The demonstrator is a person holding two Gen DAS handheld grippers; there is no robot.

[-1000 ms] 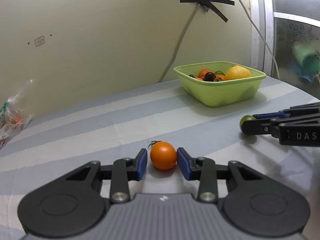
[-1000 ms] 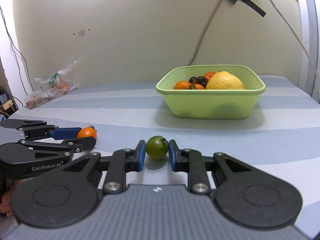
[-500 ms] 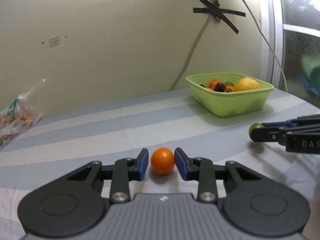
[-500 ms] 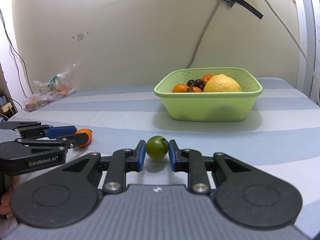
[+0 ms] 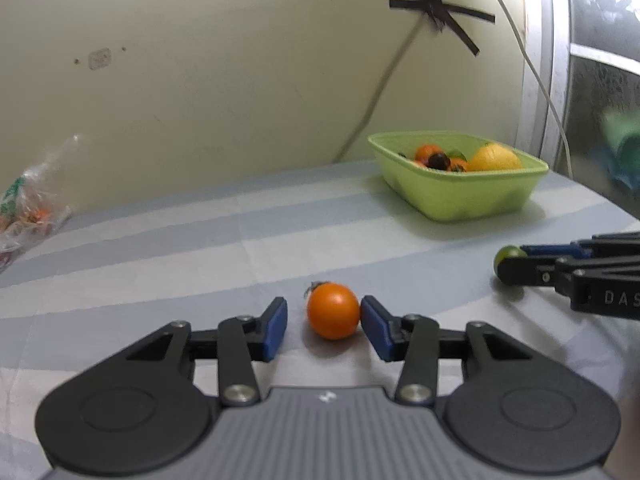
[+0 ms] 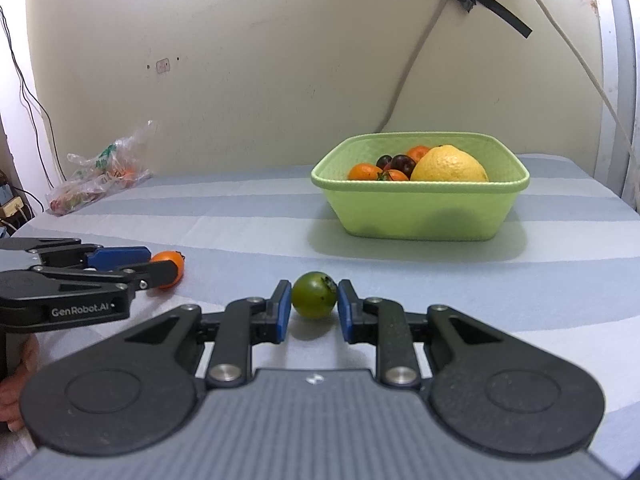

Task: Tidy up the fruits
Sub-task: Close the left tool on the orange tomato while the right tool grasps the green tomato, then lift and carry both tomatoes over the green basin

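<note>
Right gripper [image 6: 313, 312] jaws clamped on green tomato [image 6: 314, 295], low over the desk [image 6: 520, 280], ready to carry to the green basket [image 6: 420, 216]. Left gripper [image 5: 324, 330] jaws opening around orange tomato [image 5: 333, 311] resting on the desk: right pad touching, left clear, so likely re-centring.

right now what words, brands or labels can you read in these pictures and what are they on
"GenRobot.AI": white print on the side of the left hand-held gripper, seen from the right wrist view.
"DAS": white letters on the side of the right hand-held gripper, cut off by the picture's edge.
Print on the plastic bag: too blurred to read.
</note>
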